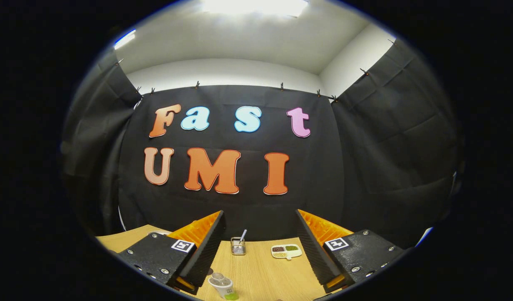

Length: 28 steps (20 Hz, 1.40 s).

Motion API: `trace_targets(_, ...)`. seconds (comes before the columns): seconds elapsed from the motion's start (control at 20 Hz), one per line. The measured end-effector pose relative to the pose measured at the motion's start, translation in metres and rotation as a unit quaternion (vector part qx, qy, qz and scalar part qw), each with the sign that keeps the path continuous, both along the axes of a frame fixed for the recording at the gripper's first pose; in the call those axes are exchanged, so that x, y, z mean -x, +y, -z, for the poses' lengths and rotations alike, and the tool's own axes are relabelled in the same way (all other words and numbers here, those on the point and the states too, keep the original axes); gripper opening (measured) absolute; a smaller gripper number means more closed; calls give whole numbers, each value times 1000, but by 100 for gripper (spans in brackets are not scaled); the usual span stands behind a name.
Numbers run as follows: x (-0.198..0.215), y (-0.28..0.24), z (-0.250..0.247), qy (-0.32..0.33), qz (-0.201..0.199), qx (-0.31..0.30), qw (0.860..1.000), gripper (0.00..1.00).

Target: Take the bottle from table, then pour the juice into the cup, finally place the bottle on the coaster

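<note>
Gripper (260,242) spread wide above wooden table (260,271), gripping nothing.

Fingers set well apart, both clear of every item. Bottle (222,286) low between the fingers, nearer the left one, just beside its lower tip but not touching; clear body, pale cap end towards the camera, green at the far lower end; long axis seemingly upright on the table, though foreshortened and hard to confirm. Small wire holder (238,246) with a pale stick leaning out of it, beyond the fingertips, roughly midway between them, upright near the table's far edge. Divided dish (286,251) of dark, green and pale contents beside the holder, nearer the right finger, lying flat.
</note>
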State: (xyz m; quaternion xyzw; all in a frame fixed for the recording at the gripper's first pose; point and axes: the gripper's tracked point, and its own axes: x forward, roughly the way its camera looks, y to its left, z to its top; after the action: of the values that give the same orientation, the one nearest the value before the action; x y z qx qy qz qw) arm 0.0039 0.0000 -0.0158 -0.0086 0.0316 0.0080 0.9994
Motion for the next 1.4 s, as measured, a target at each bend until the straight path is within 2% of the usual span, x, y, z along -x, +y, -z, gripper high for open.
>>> trace_targets(0.5, 6, 22, 30, 16, -38, -16, 999, 98)
trace_targets(0.75, 14, 33, 68, 30, -66, -39, 997, 98)
trace_targets(0.9, 18, 35, 98, 38, -67, -51, 996, 97)
trace_targets(1.25, 33, 61, 173, 78, -95, -5, 992, 98)
trace_targets(1.4, 38, 70, 202, 105, -101, -7, 989, 97)
